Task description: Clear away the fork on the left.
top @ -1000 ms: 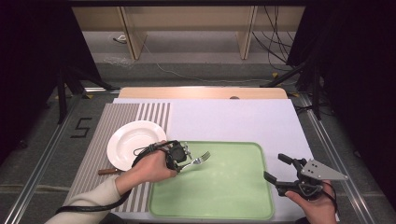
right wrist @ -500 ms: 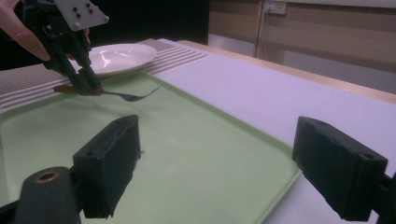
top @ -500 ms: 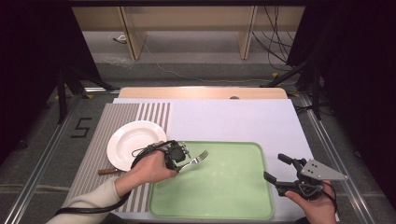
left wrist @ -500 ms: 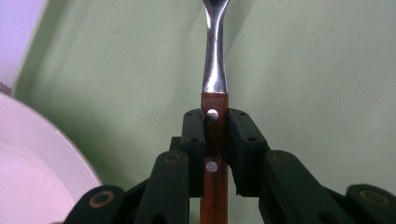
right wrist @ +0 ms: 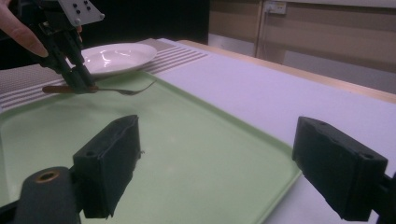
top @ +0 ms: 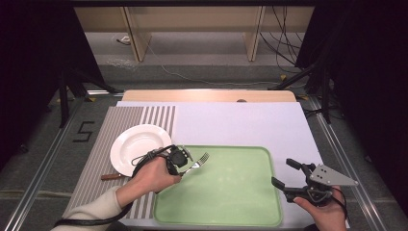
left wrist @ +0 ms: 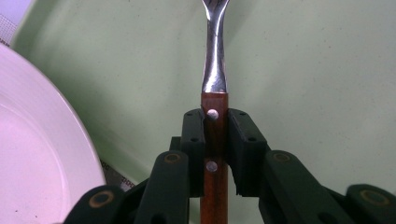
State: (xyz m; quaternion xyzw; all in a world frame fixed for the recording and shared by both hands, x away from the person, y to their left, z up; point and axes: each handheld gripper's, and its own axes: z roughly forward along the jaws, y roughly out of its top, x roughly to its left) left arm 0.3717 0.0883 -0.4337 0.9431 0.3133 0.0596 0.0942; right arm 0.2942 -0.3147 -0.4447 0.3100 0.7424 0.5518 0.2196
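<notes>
My left gripper [top: 182, 162] is shut on the wooden handle of a fork [top: 201, 158]. The fork lies level over the left rim of the green tray [top: 226, 192], tines pointing into it. In the left gripper view the pads [left wrist: 194, 140] clamp the riveted handle and the steel neck of the fork [left wrist: 215, 70] runs up over the tray [left wrist: 303, 70]. My right gripper [top: 287, 174] stands open at the tray's right edge. In the right gripper view its jaws [right wrist: 224, 163] are wide apart with nothing between them, and farther off are the left gripper [right wrist: 79, 79] and fork [right wrist: 128, 90].
A white plate [top: 137, 147] sits on the striped mat just left of the tray, close to the left hand; it also appears as the plate [left wrist: 37, 154] and the plate [right wrist: 116, 55]. A second brown-handled utensil [top: 111, 176] lies beside the plate, partly under the hand. White tabletop [top: 240, 122] stretches behind.
</notes>
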